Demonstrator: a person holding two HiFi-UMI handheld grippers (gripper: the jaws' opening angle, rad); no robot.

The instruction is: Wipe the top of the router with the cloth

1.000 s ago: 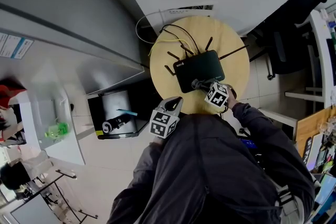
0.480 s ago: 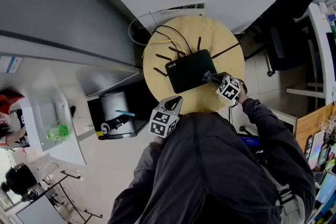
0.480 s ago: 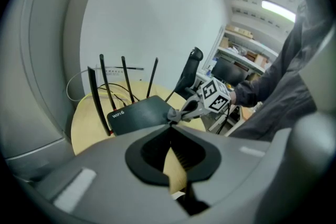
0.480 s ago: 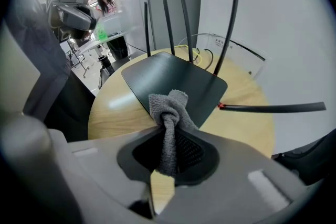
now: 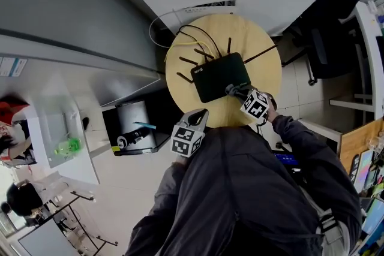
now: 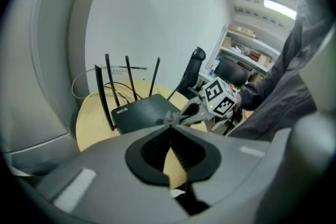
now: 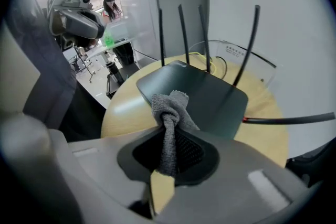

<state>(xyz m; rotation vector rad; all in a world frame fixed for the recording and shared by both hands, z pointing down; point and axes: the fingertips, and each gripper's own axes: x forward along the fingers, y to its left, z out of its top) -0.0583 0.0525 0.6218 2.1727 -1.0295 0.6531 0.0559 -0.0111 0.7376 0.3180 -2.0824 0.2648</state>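
Note:
A black router (image 5: 220, 77) with several upright antennas lies on a round wooden table (image 5: 264, 69). My right gripper (image 5: 235, 93) is shut on a bunched grey cloth (image 7: 170, 107), and the cloth's end rests on the near right part of the router's top (image 7: 199, 92). My left gripper (image 5: 201, 118) hangs at the table's near edge, away from the router (image 6: 144, 112), shut with nothing between its fingers. From the left gripper view the cloth (image 6: 169, 118) and the right gripper's marker cube (image 6: 218, 99) show over the router's near corner.
Yellow and black cables (image 5: 195, 39) run off the table's far side to a wall socket. A black office chair (image 5: 330, 27) stands at the right. Left of the table is a low dark shelf (image 5: 135, 129), and farther left a white desk (image 5: 63, 147) with people.
The right gripper has slid the cloth back leftward along the router's near side after reaching its right end half a second ago. The left gripper has stayed put.

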